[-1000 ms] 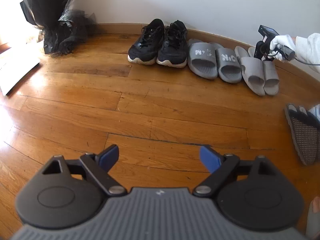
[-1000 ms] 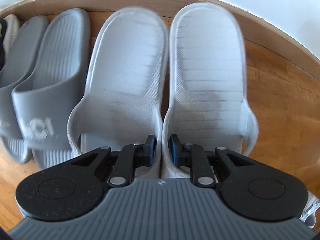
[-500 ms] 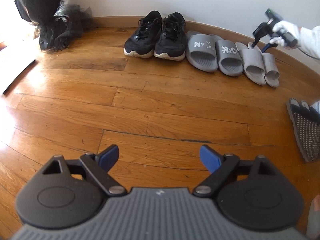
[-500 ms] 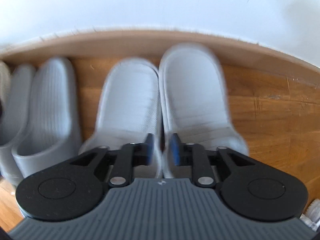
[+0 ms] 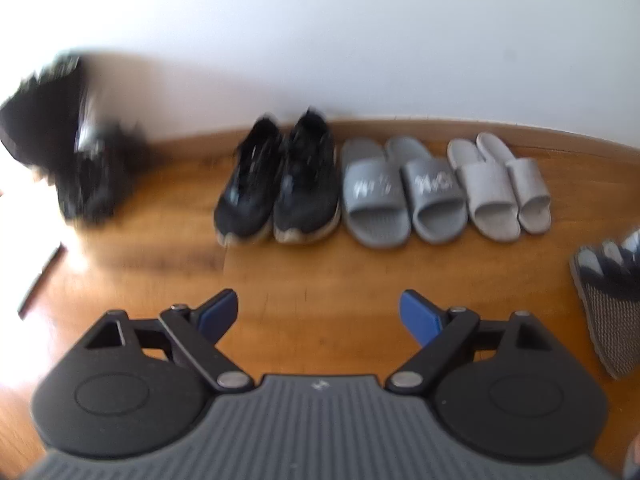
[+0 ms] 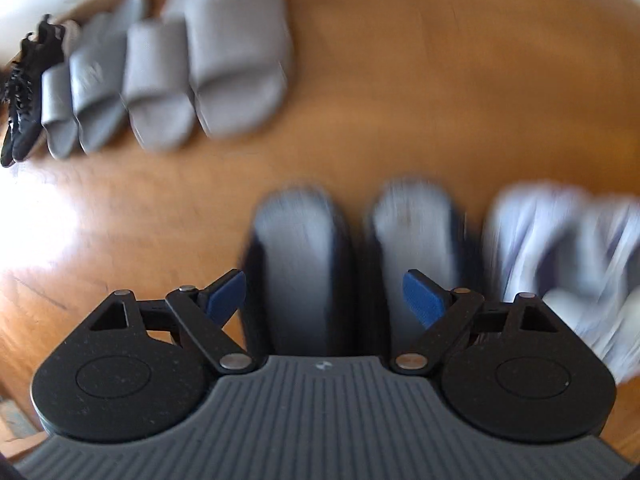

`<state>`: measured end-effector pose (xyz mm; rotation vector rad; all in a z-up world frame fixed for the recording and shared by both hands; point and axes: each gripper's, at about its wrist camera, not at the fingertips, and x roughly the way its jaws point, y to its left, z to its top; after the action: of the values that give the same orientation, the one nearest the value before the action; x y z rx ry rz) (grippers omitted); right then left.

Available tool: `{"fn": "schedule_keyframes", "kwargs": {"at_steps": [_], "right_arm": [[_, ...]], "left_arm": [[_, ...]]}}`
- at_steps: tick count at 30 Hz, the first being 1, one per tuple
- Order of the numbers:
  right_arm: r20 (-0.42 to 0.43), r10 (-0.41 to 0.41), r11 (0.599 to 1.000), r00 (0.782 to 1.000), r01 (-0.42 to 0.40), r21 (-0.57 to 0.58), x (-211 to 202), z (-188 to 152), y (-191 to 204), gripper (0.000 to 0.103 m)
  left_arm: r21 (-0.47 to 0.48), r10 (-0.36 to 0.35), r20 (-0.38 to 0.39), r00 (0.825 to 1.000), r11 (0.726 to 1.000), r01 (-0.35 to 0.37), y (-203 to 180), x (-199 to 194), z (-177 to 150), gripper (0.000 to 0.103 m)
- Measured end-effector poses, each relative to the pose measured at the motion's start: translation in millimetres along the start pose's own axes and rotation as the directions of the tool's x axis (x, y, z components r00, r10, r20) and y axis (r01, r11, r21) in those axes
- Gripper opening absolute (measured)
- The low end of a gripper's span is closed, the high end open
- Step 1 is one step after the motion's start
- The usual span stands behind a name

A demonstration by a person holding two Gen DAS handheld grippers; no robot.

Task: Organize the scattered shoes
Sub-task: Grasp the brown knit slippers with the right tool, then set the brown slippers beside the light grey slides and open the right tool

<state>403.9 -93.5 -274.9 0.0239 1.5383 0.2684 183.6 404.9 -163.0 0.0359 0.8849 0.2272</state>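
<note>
You are holding both tongs apart and empty. The left gripper is gaping over bare wood floor, and the right gripper, whose jaws have just been opening, is hanging above a pair of dark slippers with nothing pressed between its pads.

Along the wall at twelve o'clock in the left view, three pairs are already sitting in a row: black sneakers, dark grey slides and light grey slides. A mesh-soled slipper is lying apart at three o'clock, still out of line.

The risk, as I judge it, is speed: the right view is smearing badly, so you may be closing on the wrong edge, pinching only one slipper's rim, or nudging the pair askew. The jaws are straddling both slippers, so one may slip out when you lift.

At four o'clock in the right view a pale, striped shape is too blurred to name. A black mass at ten o'clock in the left view is equally unclear. The slippers' heels are hiding under the gripper body.
</note>
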Motion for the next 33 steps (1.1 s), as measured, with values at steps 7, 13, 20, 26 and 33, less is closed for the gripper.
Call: {"fn": "schedule_keyframes", "kwargs": {"at_steps": [7, 13, 20, 26, 33], "right_arm": [[-0.013, -0.056, 0.997, 0.998, 0.056, -0.046, 60.3, -16.1, -9.7, 0.081], [0.017, -0.137, 0.990, 0.990, 0.138, -0.042, 66.8, -14.3, -0.3, 0.025], [0.141, -0.085, 0.995, 0.986, 0.078, 0.056, 30.6, 48.1, -7.0, 0.024], [0.217, -0.123, 0.989, 0.968, 0.101, 0.110, 30.3, 146.7, -14.4, 0.024], [0.224, -0.194, 0.977, 0.955, 0.167, 0.133, 74.8, 242.7, 0.1, 0.024]], "left_arm": [[0.003, -0.132, 0.027, 0.991, 0.991, 0.132, -100.3, 23.0, 57.0, 0.091], [0.062, -0.178, 0.043, 0.983, 0.983, 0.176, -178.9, 50.1, 60.2, 0.091], [0.099, -0.223, 0.075, 0.972, 0.972, 0.215, -218.6, 56.3, 79.5, 0.091], [0.043, -0.220, 0.068, 0.973, 0.975, 0.218, -234.0, 70.0, 107.1, 0.091], [0.021, -0.135, 0.053, 0.989, 0.991, 0.134, -258.2, 79.9, 126.2, 0.092]]}}
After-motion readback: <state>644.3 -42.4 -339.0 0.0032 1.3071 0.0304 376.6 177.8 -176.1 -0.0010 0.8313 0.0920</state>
